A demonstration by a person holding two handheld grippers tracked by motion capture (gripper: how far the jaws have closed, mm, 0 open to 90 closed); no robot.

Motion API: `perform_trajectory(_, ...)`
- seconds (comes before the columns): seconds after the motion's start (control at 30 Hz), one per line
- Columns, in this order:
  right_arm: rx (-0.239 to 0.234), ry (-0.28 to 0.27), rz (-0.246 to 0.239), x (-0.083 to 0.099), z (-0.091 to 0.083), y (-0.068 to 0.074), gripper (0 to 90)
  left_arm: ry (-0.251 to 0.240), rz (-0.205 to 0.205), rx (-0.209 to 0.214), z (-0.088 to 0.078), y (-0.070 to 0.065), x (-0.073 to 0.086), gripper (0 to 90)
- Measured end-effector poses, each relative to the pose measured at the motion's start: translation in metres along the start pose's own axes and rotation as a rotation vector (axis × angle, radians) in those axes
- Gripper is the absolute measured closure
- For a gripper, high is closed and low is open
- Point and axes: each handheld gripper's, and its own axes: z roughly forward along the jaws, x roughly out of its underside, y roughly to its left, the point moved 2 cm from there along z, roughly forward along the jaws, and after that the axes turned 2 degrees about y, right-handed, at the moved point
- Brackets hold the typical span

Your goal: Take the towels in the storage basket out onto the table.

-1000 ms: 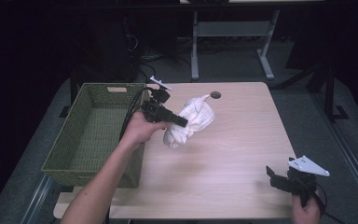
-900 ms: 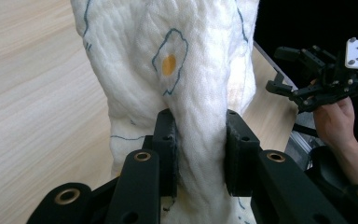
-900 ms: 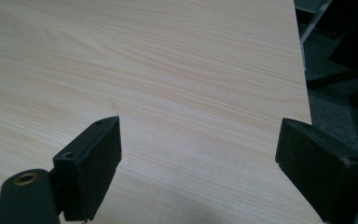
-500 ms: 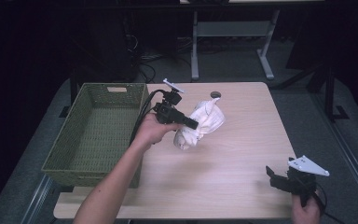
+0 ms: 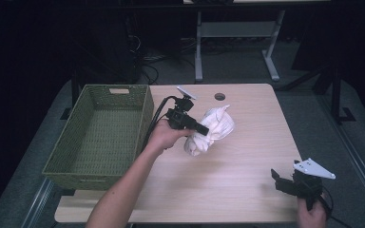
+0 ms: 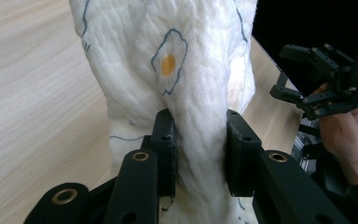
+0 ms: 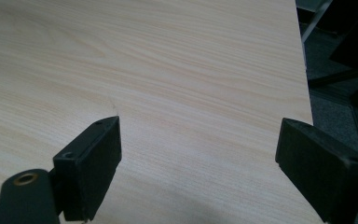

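Observation:
A bunched white cloth (image 5: 212, 129) printed with fried eggs lies near the middle of the wooden table (image 5: 247, 152). My left gripper (image 5: 204, 129) is shut on it: in the left gripper view both black pads (image 6: 164, 140) pinch a thick fold of the cloth (image 6: 186, 65). My right gripper (image 5: 275, 178) rests at the table's near right corner, held by a hand. In the right gripper view its jaws stand wide apart, right gripper (image 7: 198, 163) open over bare wood.
A green woven basket (image 5: 142, 118) stands at the table's left side, nothing inside it. A round cable hole (image 5: 219, 96) sits near the far edge. Dark floor and a desk frame (image 5: 237, 33) lie beyond the table.
My left hand has carried the cloth rightward from beside the basket toward the table's middle and lowered it. The right gripper has stayed put.

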Motion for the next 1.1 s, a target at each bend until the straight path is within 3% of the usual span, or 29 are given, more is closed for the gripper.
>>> perform_trajectory(0.43, -0.001, -0.002, -0.002, 0.0, -0.001, -0.002, 13.9, 0.013, -0.016, -0.002, 0.027, -0.001, -0.001, 68.1)
perform_trajectory(0.87, -0.002, 0.003, -0.002, 0.001, 0.0, -0.001, 13.9, 0.02, -0.063, 0.001, 0.053, 0.004, 0.002, 67.3)
perform_trajectory(1.1, -0.003, 0.0, 0.002, 0.001, 0.0, -0.002, 13.9, 0.039, -0.067, -0.007, 0.064, 0.009, 0.005, 66.3)
